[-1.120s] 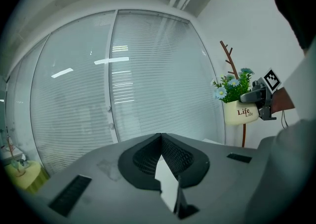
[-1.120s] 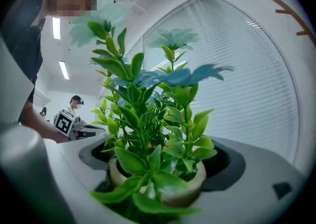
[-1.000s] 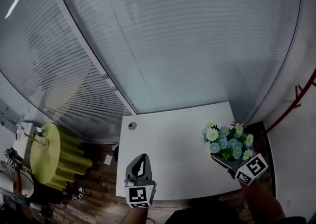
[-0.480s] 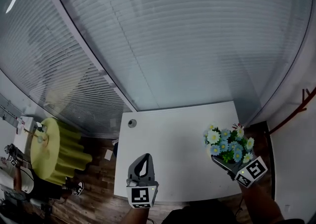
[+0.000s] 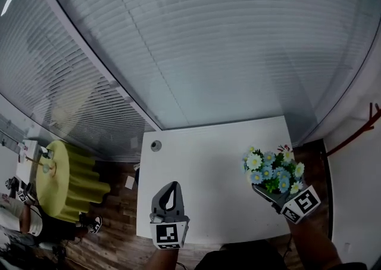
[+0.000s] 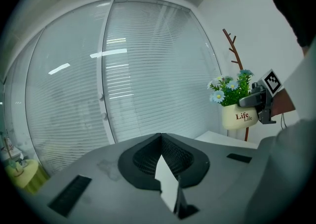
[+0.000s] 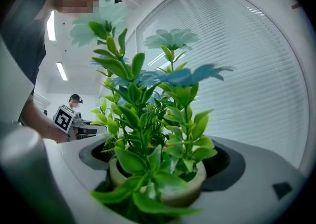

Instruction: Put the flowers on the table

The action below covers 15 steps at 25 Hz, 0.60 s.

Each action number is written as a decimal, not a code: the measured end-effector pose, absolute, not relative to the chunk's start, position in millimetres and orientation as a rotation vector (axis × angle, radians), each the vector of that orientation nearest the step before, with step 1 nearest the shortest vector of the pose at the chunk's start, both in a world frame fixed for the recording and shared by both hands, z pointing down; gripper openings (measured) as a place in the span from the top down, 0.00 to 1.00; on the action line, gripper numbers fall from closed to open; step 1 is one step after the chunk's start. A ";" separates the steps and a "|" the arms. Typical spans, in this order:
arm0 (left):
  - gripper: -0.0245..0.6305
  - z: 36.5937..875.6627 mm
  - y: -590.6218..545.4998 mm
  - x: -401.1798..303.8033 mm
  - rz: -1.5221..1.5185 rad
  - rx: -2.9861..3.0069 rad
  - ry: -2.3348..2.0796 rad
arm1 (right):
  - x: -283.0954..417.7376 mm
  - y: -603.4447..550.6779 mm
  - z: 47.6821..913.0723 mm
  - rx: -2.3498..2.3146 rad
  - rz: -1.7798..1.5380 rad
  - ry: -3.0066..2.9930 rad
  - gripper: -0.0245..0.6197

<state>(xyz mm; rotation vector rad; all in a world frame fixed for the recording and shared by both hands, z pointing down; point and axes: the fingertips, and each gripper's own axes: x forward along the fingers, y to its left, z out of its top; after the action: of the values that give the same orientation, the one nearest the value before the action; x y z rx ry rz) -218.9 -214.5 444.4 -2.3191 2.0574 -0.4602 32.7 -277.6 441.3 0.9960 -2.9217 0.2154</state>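
Note:
A bunch of blue and white flowers (image 5: 271,167) with green leaves stands in a cream pot (image 6: 240,117) printed "Life". My right gripper (image 5: 271,194) is shut on the pot and holds it upright in the air, over the right part of the white table (image 5: 202,167). In the right gripper view the leaves (image 7: 148,119) fill the middle, and the pot rim (image 7: 192,188) sits between the jaws. My left gripper (image 5: 169,200) hovers over the table's front edge. Its jaws (image 6: 160,141) are shut together with nothing between them.
A small round grommet (image 5: 156,145) sits at the table's far left corner. A glass wall with blinds (image 5: 208,54) runs behind the table. A yellow-green round table (image 5: 59,185) and a person (image 5: 24,215) are at the left. A red-brown coat stand (image 5: 357,137) rises at the right.
The view has tipped slightly, and the table sits a little higher in it. The potted flowers and the right gripper shifted slightly left. The left gripper has hardly moved.

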 end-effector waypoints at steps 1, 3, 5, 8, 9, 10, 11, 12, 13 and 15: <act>0.96 447.2 -219.0 -221.3 -0.452 -2.321 2.061 | 29.1 -281.3 445.3 0.994 0.220 -2.923 0.15; 0.96 454.8 -230.3 -225.3 -0.421 -2.328 2.081 | 20.9 -291.4 458.6 0.986 0.238 -2.926 0.15; 0.96 464.1 -238.6 -226.4 -0.409 -2.336 2.084 | 14.0 -299.0 473.5 0.975 0.256 -2.922 0.15; 0.96 478.5 -244.4 -228.6 -0.417 -2.355 2.090 | 5.8 -304.8 490.9 0.966 0.277 -2.905 0.15; 0.96 482.2 -245.8 -230.3 -0.414 -2.360 2.097 | 3.3 -306.1 495.4 0.966 0.287 -2.898 0.15; 0.96 485.2 -247.1 -232.2 -0.408 -2.363 2.105 | 1.0 -307.1 499.4 0.967 0.295 -2.893 0.15; 0.96 487.7 -248.2 -233.9 -0.401 -2.366 2.110 | -1.0 -307.9 503.2 0.967 0.301 -2.887 0.15; 0.96 490.1 -249.1 -235.0 -0.397 -2.368 2.112 | -2.4 -308.3 507.3 0.966 0.306 -2.880 0.15; 0.96 492.9 -250.0 -235.7 -0.394 -2.371 2.111 | -3.4 -308.7 511.9 0.963 0.311 -2.873 0.15; 0.96 499.7 -251.8 -237.1 -0.393 -2.375 2.113 | -4.5 -309.5 521.3 0.959 0.320 -2.855 0.15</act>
<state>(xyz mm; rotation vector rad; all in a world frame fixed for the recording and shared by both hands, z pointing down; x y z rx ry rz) -237.1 -251.8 499.7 -2.3754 2.1130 -0.3928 -4.5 -309.5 521.3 0.9590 -2.8551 0.3201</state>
